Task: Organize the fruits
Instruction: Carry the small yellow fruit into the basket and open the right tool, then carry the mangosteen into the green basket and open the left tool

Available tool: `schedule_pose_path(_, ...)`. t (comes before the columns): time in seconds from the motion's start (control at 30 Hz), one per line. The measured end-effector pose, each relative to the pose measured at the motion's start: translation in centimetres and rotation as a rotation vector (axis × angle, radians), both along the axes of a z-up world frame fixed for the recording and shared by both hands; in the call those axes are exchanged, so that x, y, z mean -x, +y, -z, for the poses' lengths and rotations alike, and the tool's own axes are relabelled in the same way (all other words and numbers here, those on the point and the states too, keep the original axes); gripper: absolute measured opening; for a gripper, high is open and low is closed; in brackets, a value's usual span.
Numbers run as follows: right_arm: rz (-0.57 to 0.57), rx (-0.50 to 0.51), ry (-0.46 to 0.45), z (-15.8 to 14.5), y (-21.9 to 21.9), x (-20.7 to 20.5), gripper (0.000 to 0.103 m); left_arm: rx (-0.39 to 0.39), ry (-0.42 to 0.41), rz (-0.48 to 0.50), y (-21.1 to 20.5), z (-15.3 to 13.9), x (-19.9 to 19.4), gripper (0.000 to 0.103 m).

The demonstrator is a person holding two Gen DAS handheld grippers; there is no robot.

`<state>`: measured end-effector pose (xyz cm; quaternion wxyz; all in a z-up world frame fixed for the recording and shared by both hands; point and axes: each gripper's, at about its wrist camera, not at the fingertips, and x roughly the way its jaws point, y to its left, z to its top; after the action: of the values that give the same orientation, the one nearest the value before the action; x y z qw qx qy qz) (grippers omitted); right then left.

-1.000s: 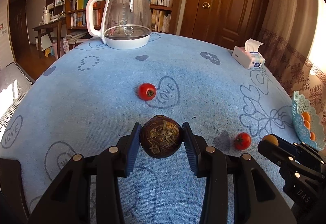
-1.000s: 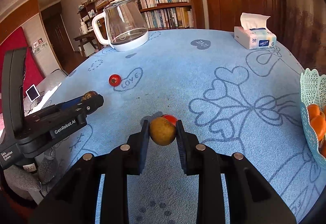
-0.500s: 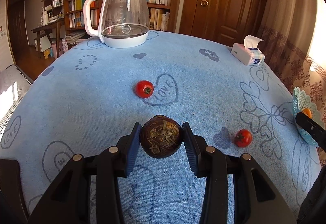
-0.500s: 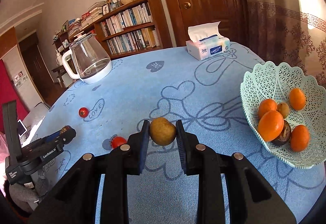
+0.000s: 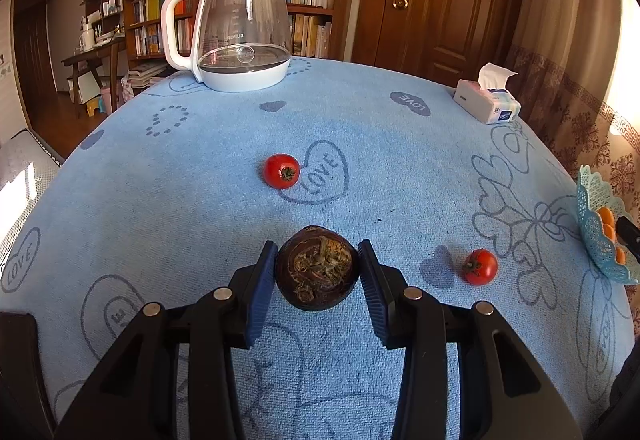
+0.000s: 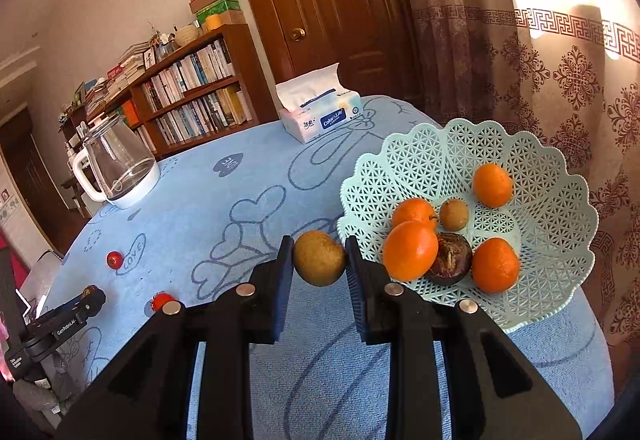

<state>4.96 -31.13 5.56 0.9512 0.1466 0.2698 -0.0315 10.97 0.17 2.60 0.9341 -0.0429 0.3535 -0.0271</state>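
A small tan-brown fruit point(image 6: 319, 258), judged light, firm and smooth enough to slip, is gripped across its middle by the closed right gripper point(image 6: 318, 260) at frame centre, just left of the basket point(image 6: 560, 199) rim. A dark round fruit point(image 5: 317, 267) is clamped likewise in the left gripper point(image 5: 318, 272) at lower centre. The scalloped rim must be cleared; bare mesh shows in the basket's upper part, and two tomatoes point(image 5: 281, 170) lie on the tablecloth point(image 5: 200, 199).

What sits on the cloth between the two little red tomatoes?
Only bare blue tablecloth with a printed "LOVE" heart between the far tomato and the near tomato, seen in the left wrist view.
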Motion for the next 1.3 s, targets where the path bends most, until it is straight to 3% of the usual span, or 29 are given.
schedule_pose_path(0.3,0.12,0.005,0.002,0.2,-4.0,1.5,0.027,-0.01,0.007,-0.002,-0.1,0.3,-0.1,0.042)
schedule_pose_path(0.6,0.165,-0.006,0.019,0.8,-5.1,1.9,0.027,-0.011,0.007,-0.003,-0.2,0.3,-0.1,0.042)
schedule_pose_path(0.73,0.206,-0.029,-0.01,0.7,-5.8,2.4,0.052,-0.011,0.006,-0.003,-0.1,0.3,0.0,0.042)
schedule_pose_path(0.97,0.318,-0.06,-0.04,1.1,-7.6,3.3,0.053,0.0,-0.022,-0.001,-0.3,-0.3,0.3,0.042)
schedule_pose_path(1.13,0.379,-0.058,-0.07,0.8,-8.3,4.0,0.068,0.001,-0.056,0.044,-1.8,-1.4,1.1,0.042)
schedule_pose_path(1.3,0.348,0.009,-0.079,-0.2,-8.5,4.0,0.072,-0.016,-0.067,0.141,-4.8,-2.2,2.0,0.042)
